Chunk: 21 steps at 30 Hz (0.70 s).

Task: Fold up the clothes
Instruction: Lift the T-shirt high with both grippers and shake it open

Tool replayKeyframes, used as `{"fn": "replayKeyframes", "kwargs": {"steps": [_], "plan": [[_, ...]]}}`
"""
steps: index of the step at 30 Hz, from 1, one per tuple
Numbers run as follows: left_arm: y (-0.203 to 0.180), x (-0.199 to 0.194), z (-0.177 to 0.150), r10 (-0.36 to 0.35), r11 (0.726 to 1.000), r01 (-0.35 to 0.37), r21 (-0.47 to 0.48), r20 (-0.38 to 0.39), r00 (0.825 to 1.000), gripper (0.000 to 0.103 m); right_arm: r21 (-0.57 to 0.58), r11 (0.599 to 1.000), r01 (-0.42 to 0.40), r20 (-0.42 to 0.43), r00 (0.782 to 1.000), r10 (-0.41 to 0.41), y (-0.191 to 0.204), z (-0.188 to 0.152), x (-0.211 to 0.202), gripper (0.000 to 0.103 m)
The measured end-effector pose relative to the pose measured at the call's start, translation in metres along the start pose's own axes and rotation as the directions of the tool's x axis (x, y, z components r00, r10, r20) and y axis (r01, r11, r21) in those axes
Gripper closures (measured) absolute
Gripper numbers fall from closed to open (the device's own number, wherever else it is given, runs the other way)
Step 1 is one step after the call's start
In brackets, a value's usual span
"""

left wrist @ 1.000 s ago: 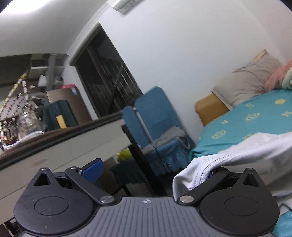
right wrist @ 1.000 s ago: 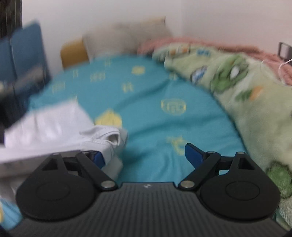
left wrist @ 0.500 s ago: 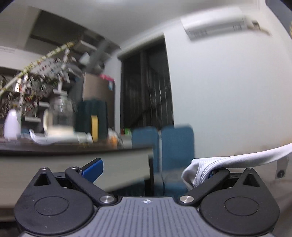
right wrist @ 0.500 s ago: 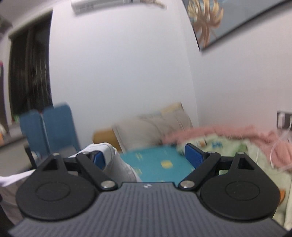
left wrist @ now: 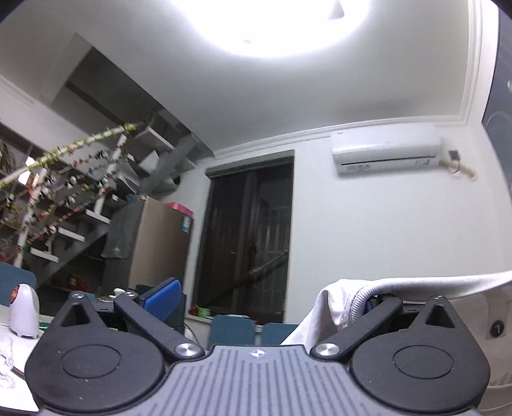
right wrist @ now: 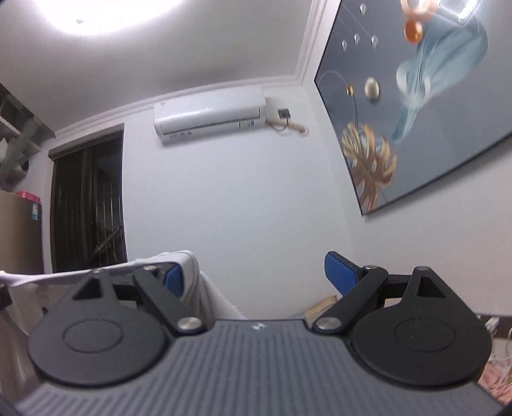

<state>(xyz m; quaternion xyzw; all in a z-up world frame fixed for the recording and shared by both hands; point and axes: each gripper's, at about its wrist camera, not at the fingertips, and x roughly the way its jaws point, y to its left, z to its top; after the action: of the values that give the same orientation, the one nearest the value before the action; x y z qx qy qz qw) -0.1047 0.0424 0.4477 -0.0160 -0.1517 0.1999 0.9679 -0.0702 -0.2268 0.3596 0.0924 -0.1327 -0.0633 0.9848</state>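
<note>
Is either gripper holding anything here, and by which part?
The white garment hangs over one finger of each open gripper: the left gripper carries its ribbed hem, the right gripper another edge. Neither clamps it.

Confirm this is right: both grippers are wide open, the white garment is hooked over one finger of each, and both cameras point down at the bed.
One thing is wrong: the cameras point up, not down at the bed. The left wrist view shows the ceiling light and air conditioner. The rest holds: the white garment hangs over one finger of the open left gripper and right gripper.
</note>
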Motion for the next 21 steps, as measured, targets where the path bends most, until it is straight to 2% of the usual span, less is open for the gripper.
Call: {"fn": "replayKeyframes", "kwargs": {"steps": [5, 8, 12, 17, 21], "plan": [[0.021, -0.021, 0.049, -0.038, 0.998, 0.034, -0.06, -0.064, 0.997, 0.0, -0.005, 1.0, -0.001, -0.017, 1.0, 0.001, 0.001, 0.029, -0.026, 0.012], [0.02, -0.022, 0.058, -0.05, 0.998, 0.047, -0.053, -0.069, 0.996, 0.0, -0.005, 1.0, 0.008, -0.028, 1.0, -0.009, 0.0, 0.034, -0.031, 0.012], [0.006, 0.008, 0.058, -0.083, 0.996, 0.077, -0.05, -0.12, 0.989, 0.0, 0.002, 1.0, 0.028, -0.085, 0.996, -0.028, -0.004, 0.031, 0.0, 0.012], [-0.035, 0.079, 0.01, -0.091, 0.996, 0.091, -0.009, -0.189, 0.978, 0.0, -0.048, 0.997, 0.061, -0.133, 0.989, -0.067, 0.001, 0.004, 0.053, 0.012], [-0.079, 0.166, -0.056, -0.099, 0.995, 0.101, -0.01, -0.31, 0.946, 0.0, -0.09, 0.992, 0.087, -0.231, 0.967, -0.106, 0.005, -0.045, 0.126, 0.013]]}}
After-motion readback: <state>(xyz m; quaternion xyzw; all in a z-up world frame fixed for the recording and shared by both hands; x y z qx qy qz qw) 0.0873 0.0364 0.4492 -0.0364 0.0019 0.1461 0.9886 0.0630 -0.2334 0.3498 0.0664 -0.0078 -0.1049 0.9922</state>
